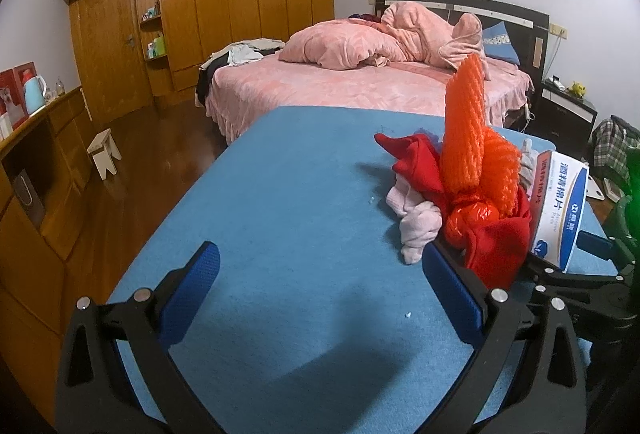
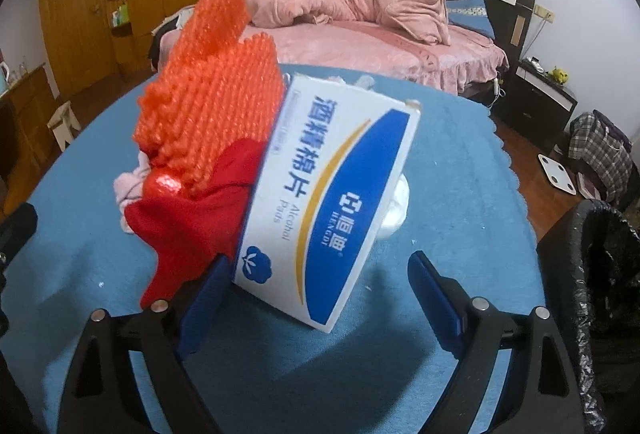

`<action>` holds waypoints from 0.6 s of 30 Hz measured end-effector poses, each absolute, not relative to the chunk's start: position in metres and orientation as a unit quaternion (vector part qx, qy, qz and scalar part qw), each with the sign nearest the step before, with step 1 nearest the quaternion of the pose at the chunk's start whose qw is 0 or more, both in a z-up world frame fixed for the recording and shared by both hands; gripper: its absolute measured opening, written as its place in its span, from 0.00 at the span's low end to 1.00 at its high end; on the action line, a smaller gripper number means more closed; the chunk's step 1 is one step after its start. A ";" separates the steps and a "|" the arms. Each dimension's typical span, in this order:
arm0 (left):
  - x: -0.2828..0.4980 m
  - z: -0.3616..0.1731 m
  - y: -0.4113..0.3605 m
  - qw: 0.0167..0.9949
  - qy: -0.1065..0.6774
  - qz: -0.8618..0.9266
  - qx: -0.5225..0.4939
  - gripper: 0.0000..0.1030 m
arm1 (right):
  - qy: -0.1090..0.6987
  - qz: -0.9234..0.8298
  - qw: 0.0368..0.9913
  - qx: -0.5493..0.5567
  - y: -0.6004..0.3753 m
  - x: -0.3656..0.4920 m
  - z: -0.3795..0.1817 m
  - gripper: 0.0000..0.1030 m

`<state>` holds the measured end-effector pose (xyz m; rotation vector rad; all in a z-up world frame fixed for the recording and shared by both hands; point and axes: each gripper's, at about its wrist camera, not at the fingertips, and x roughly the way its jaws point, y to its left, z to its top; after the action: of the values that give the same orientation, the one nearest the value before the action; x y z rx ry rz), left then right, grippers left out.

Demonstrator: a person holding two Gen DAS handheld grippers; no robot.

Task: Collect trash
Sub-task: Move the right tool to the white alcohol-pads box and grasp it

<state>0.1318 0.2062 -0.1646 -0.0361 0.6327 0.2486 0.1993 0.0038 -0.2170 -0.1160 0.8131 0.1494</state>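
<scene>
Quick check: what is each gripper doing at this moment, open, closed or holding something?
Left gripper: open, holding nothing, fingers over the blue table.
Right gripper: open, the alcohol pads box between its fingers but not clamped.

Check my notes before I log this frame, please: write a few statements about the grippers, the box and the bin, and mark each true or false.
1. The left gripper is open with nothing between its pads. True.
2. The alcohol pads box is red. False: it is white and blue.
3. The orange mesh netting stands to the left of the box in the right wrist view. True.
4. The bin with a black bag sits on the blue table. False: it stands beside the table.
</scene>
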 end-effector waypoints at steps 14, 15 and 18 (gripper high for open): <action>0.136 -0.171 0.185 0.943 0.318 0.103 -0.010 0.95 | 0.394 0.076 0.916 -0.014 -0.045 0.190 -0.214 0.84; 0.136 -0.170 0.185 0.943 0.317 0.103 -0.010 0.95 | 0.388 0.081 0.918 -0.016 -0.042 0.193 -0.213 0.83; 0.137 -0.171 0.185 0.942 0.317 0.106 -0.011 0.95 | 0.381 0.089 0.920 -0.013 -0.039 0.198 -0.214 0.71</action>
<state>0.1372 0.1847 -0.1706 -0.0218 0.6471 0.2154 0.1977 -0.0393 -0.2142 -0.0274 0.7834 0.1823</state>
